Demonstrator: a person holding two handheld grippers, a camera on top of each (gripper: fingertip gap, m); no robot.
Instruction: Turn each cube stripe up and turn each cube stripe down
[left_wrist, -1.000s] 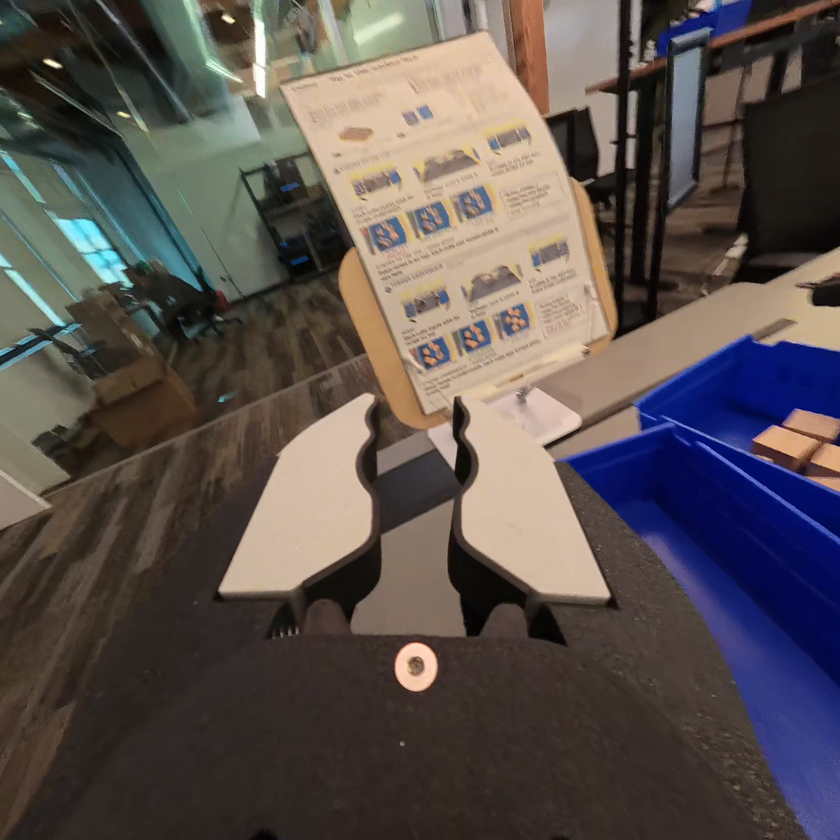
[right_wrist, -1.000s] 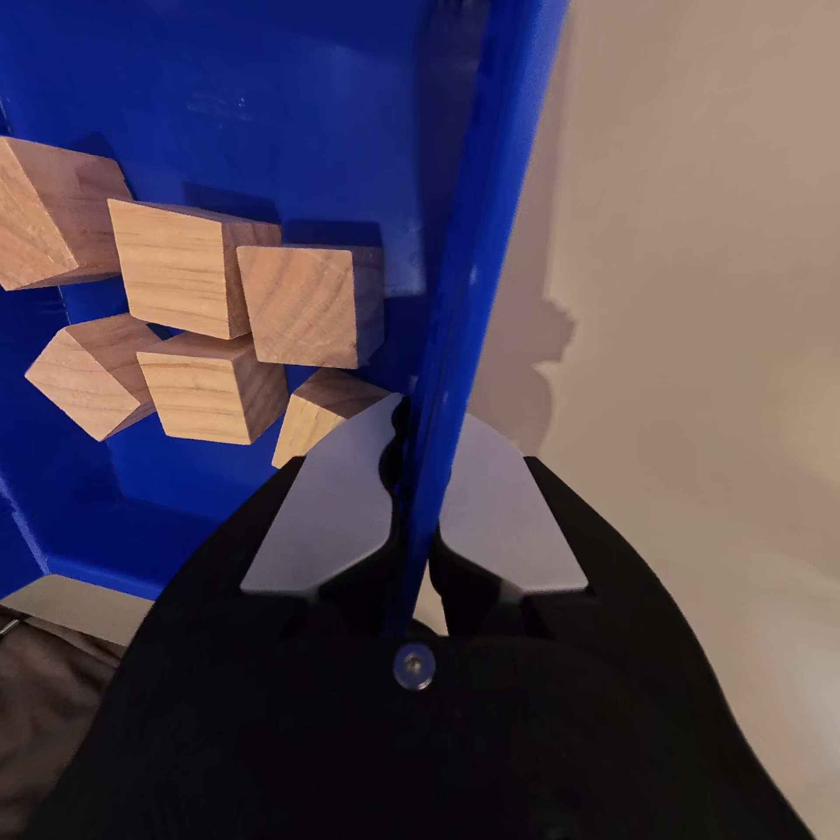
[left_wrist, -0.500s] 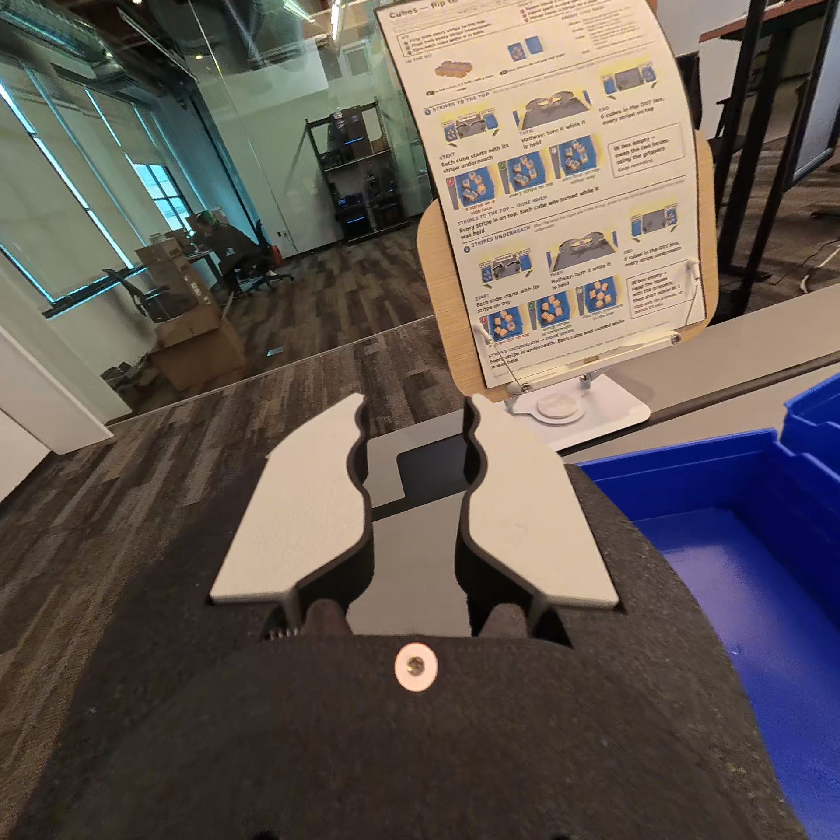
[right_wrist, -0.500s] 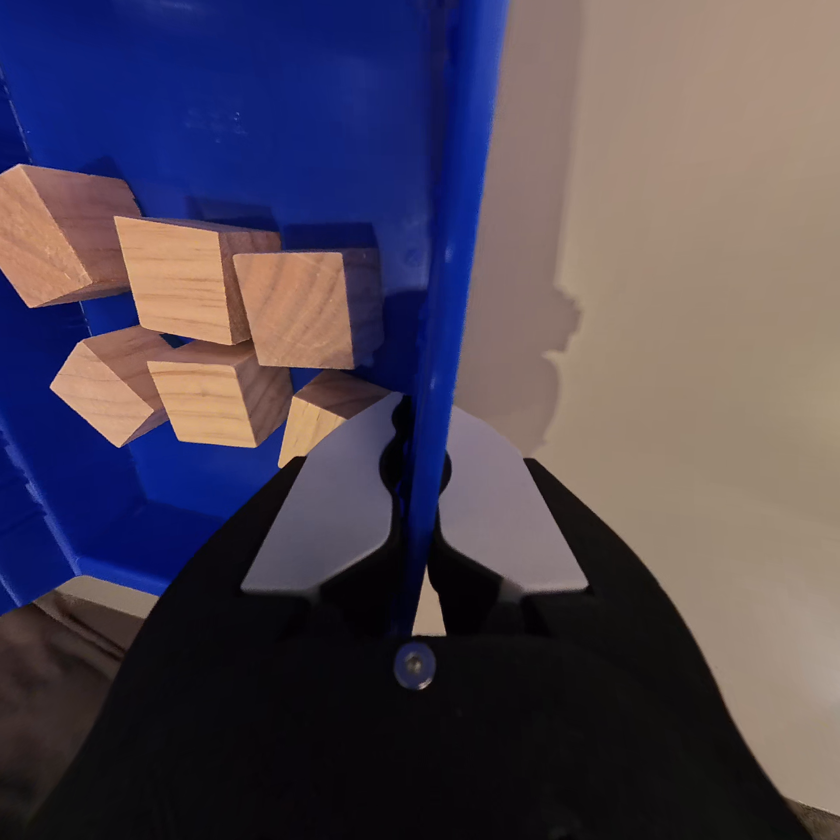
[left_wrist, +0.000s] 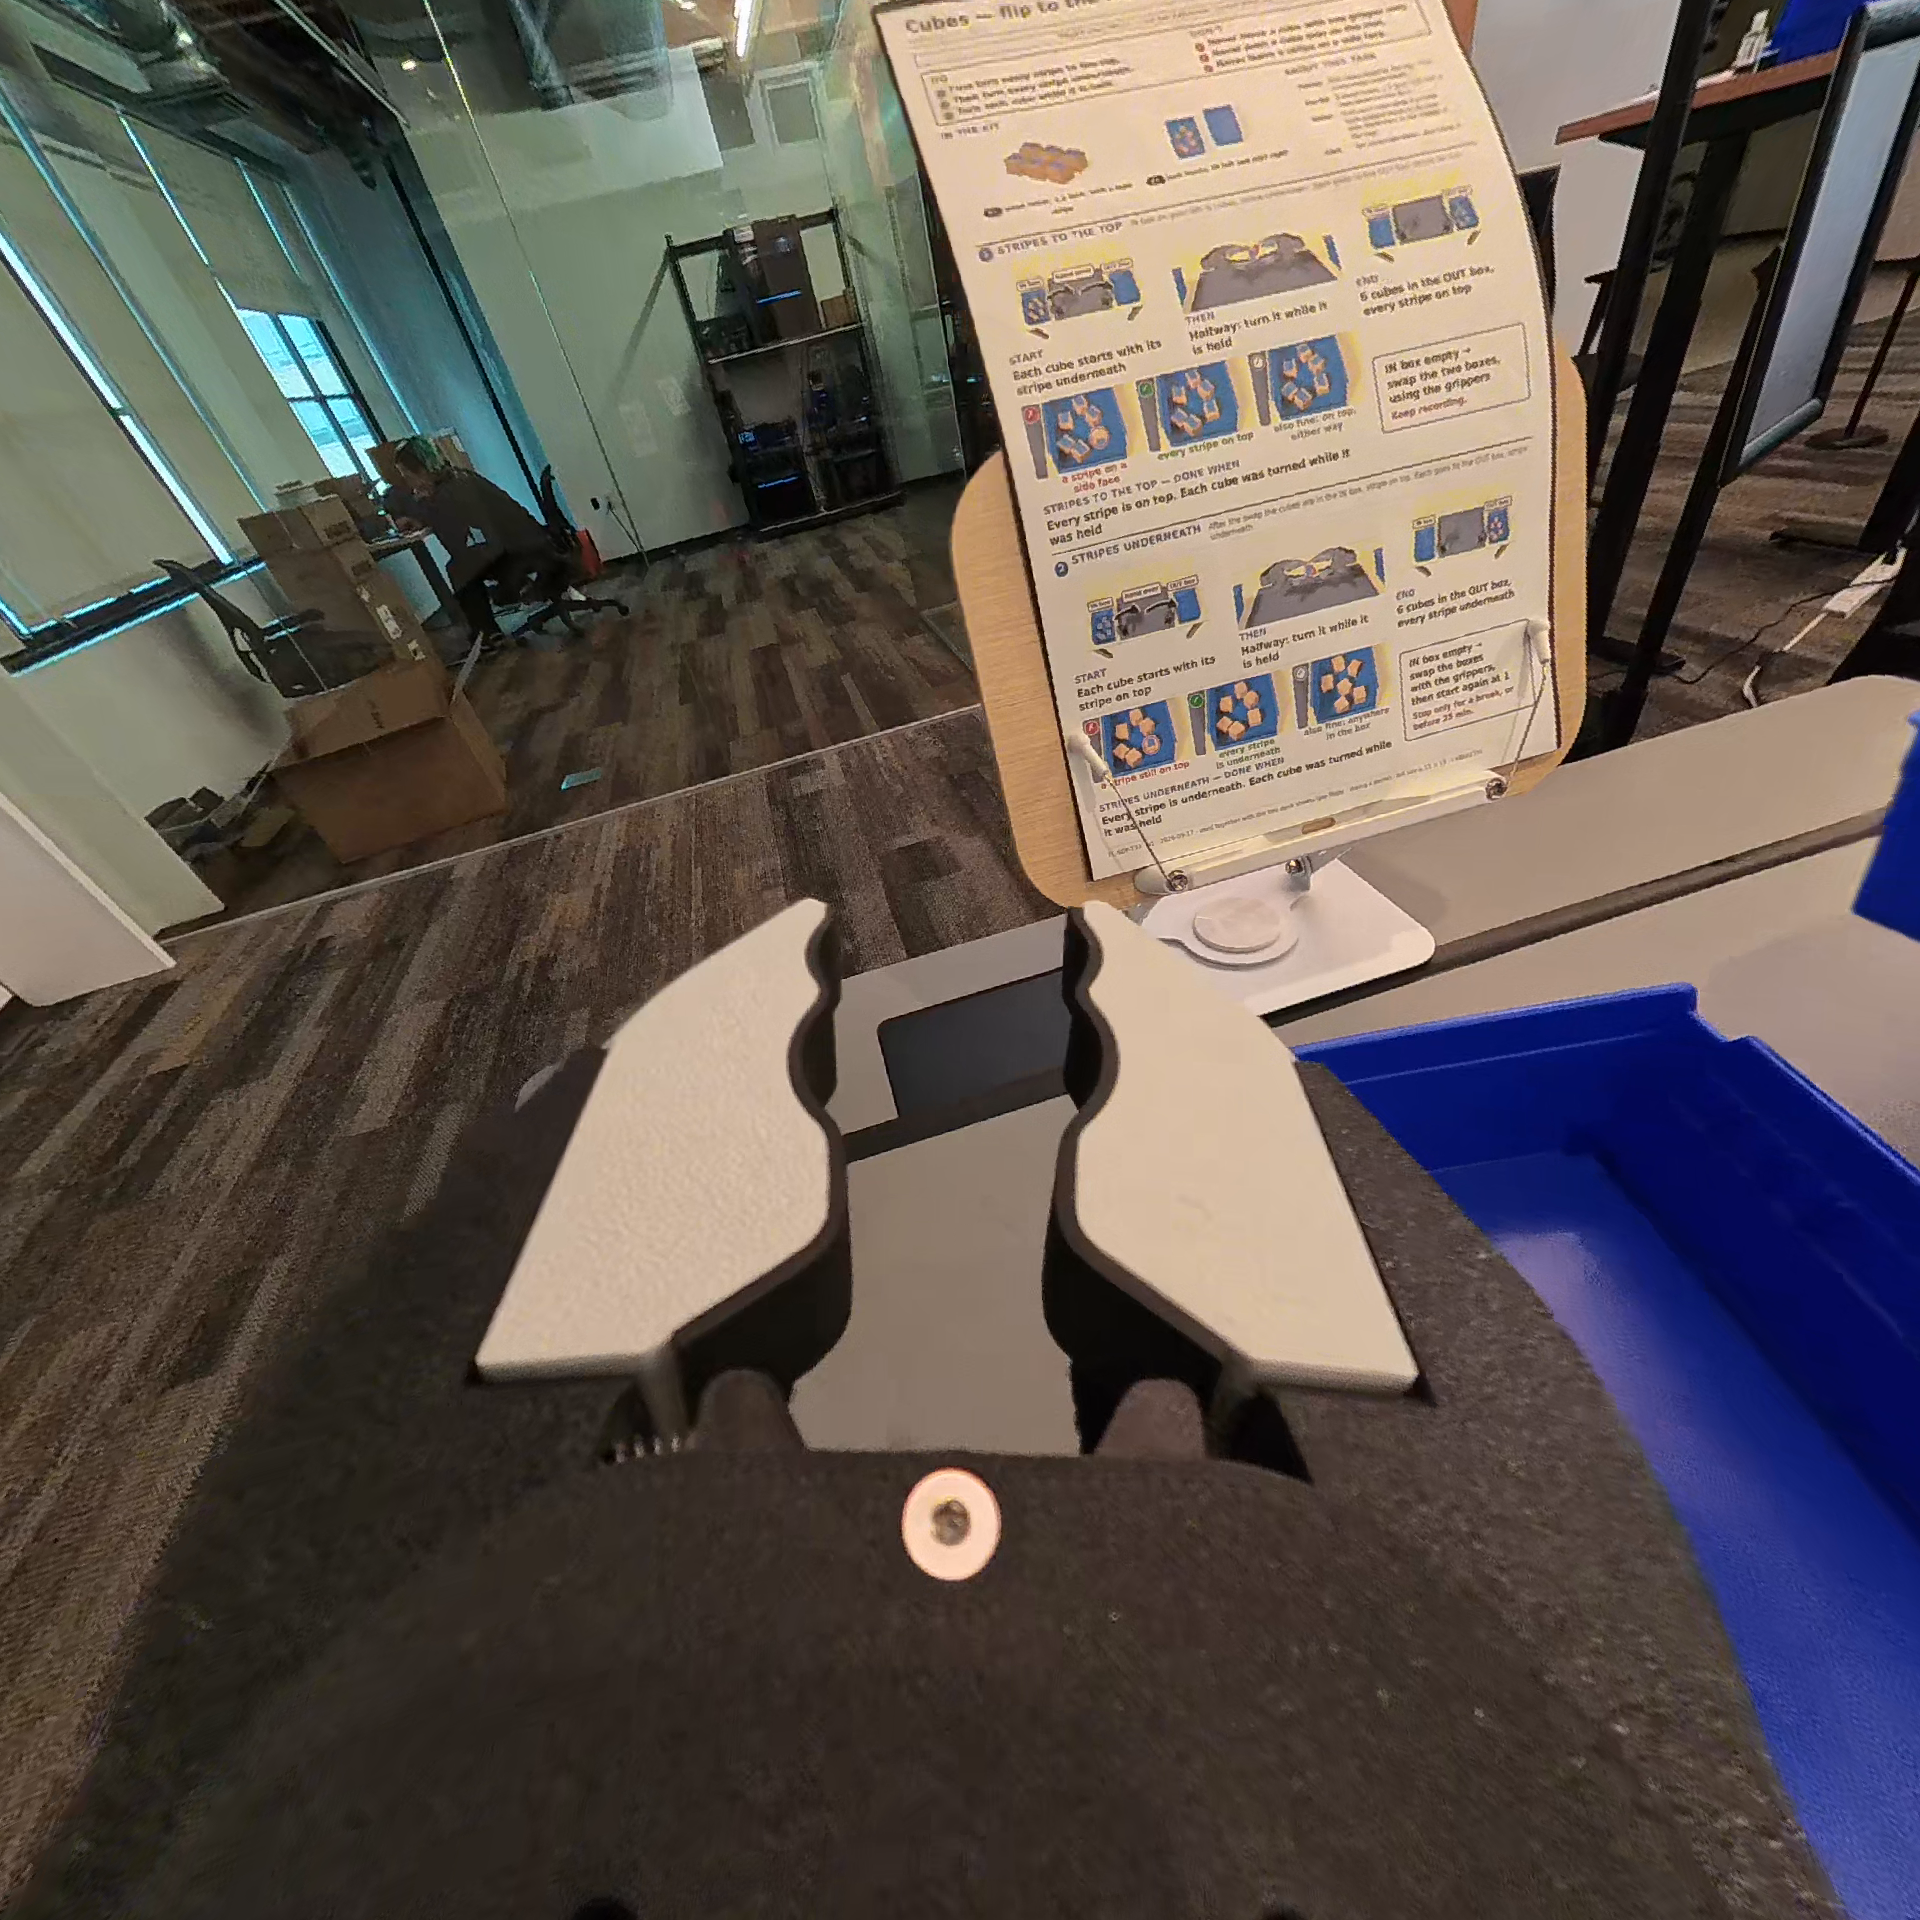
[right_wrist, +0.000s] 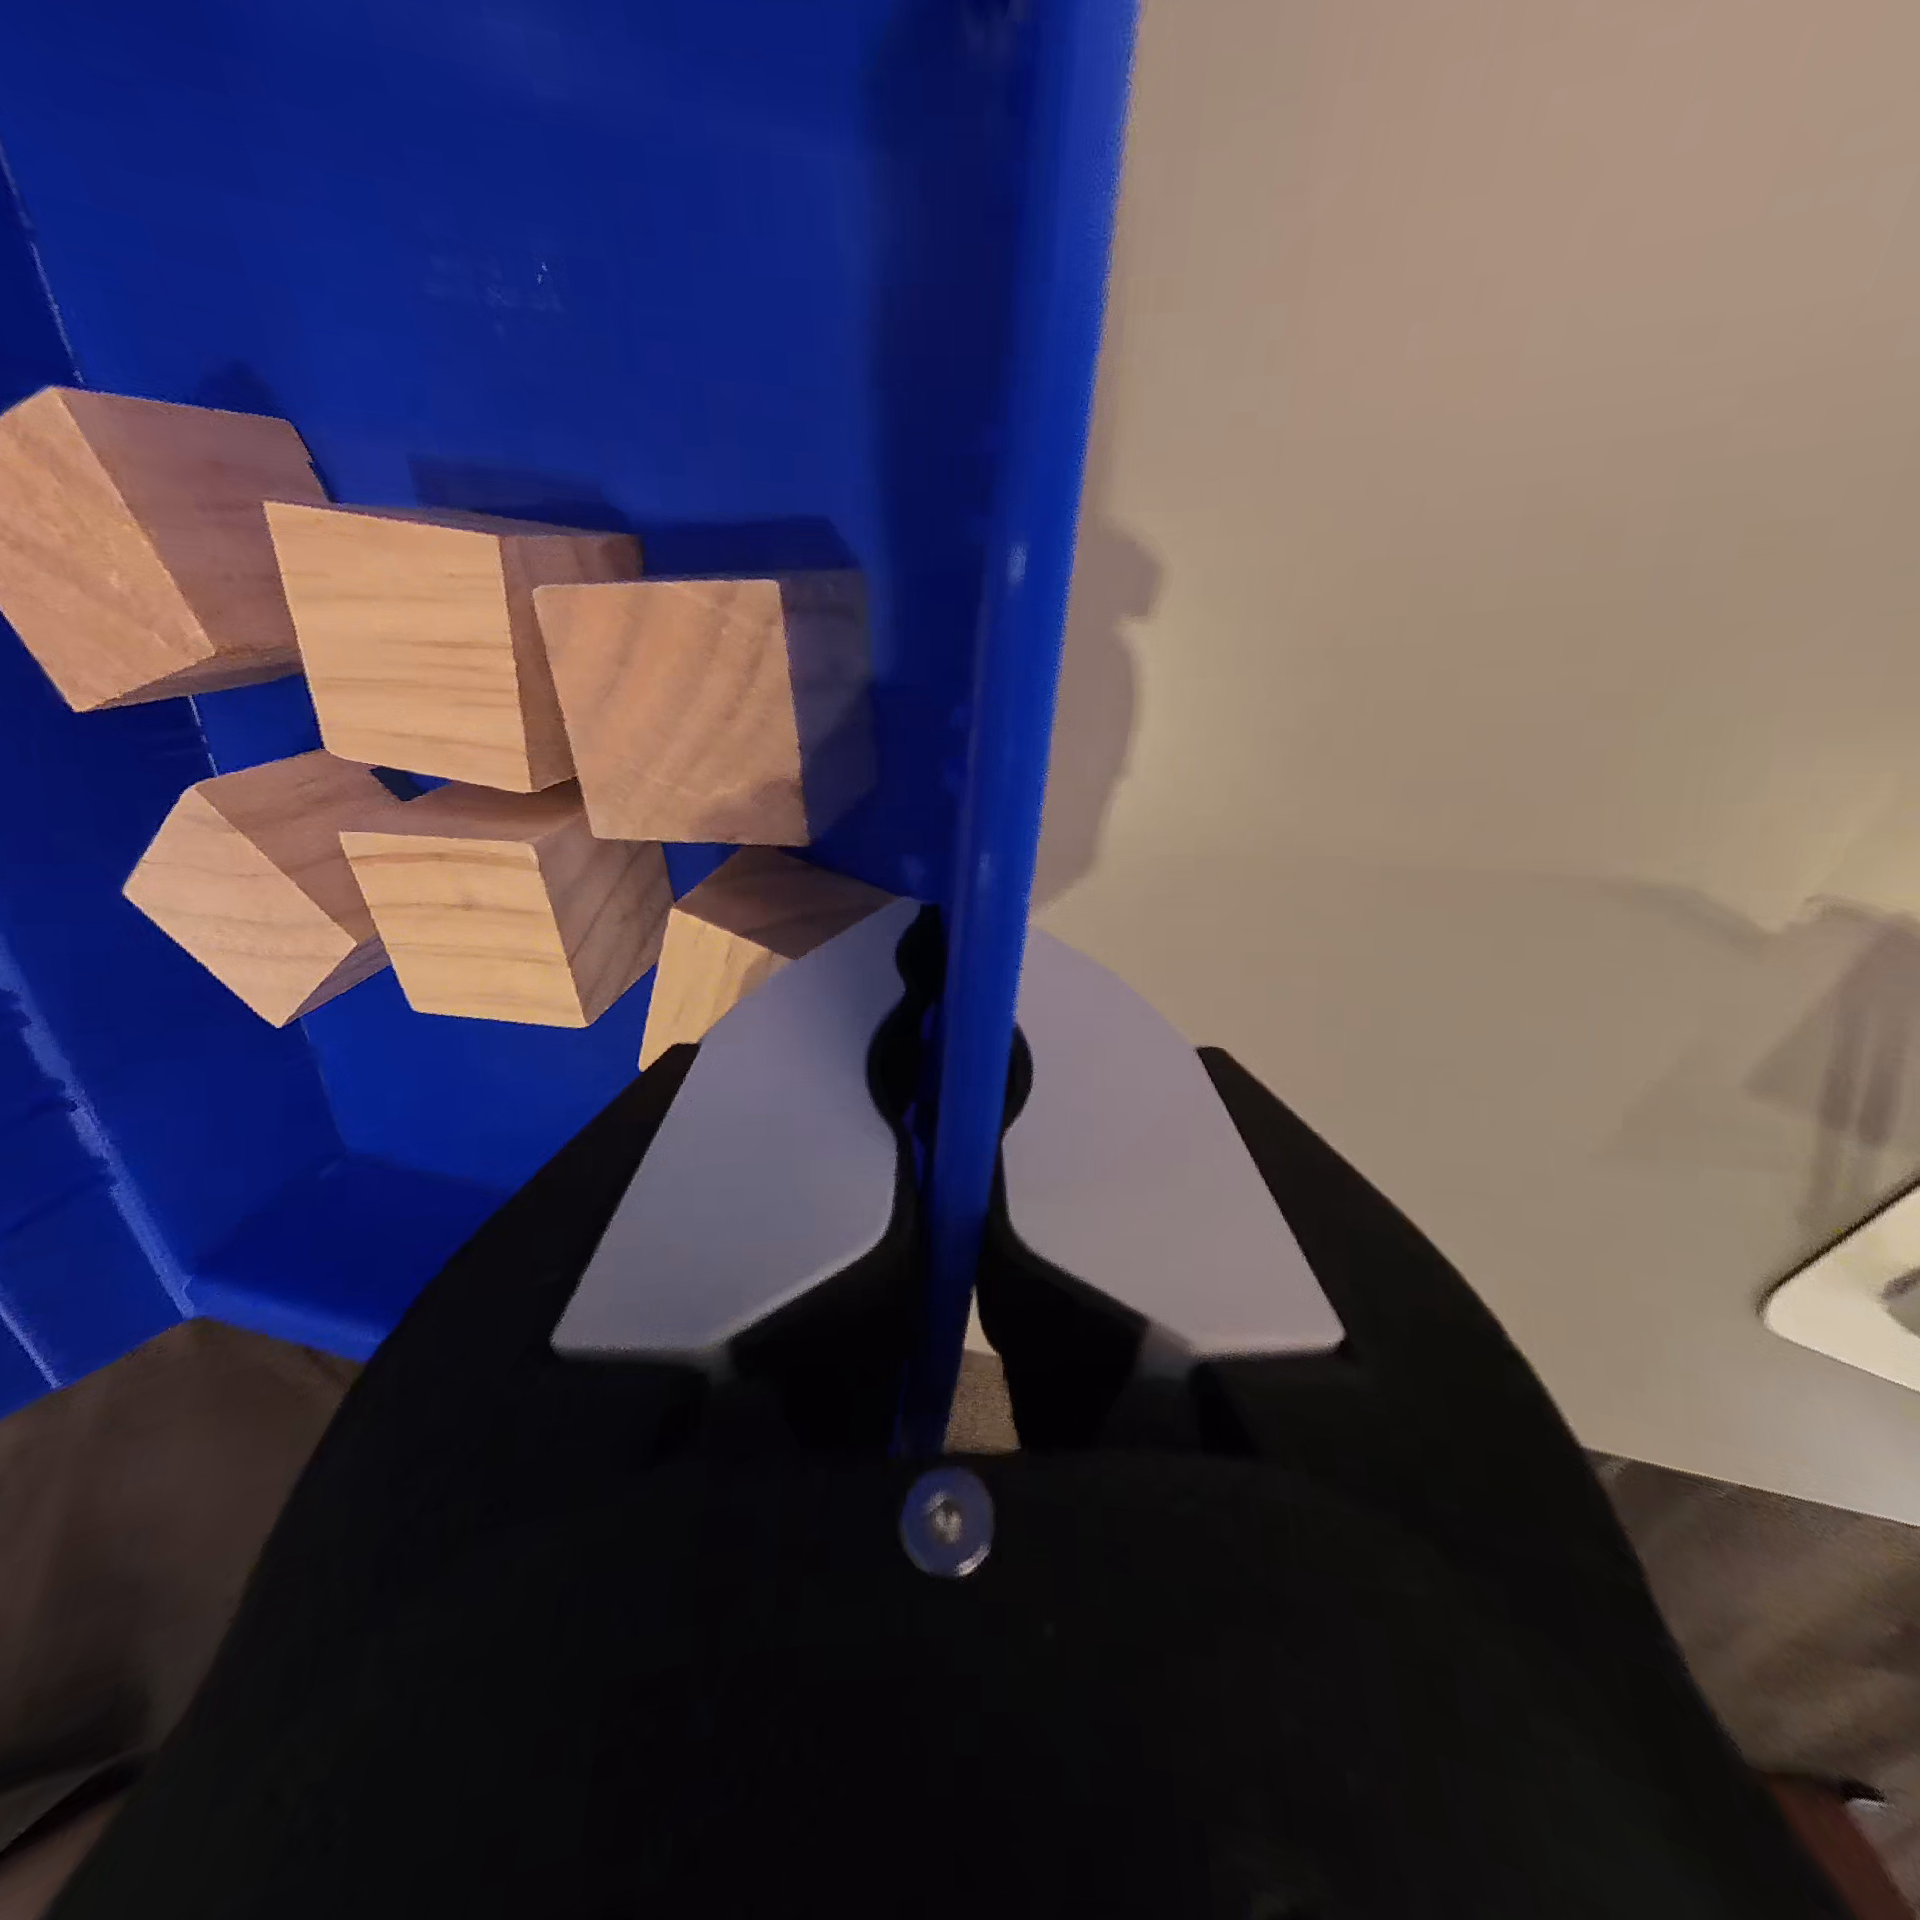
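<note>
Six cubes (right_wrist: 436, 644) sit bunched in the blue bin (right_wrist: 540, 260), no stripes showing — flipping not started, I'd judge. My right gripper (right_wrist: 961, 1049) is clamped on the bin's wall; left gripper (left_wrist: 945, 1039) hangs apart, empty, beside an empty bin (left_wrist: 1704, 1195).

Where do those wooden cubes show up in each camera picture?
Left wrist view: not in it.
Right wrist view: wooden cubes, left of centre, inside the blue bin pinched by the right hand-held gripper.
Shared landmark: the grey tabletop.
</note>
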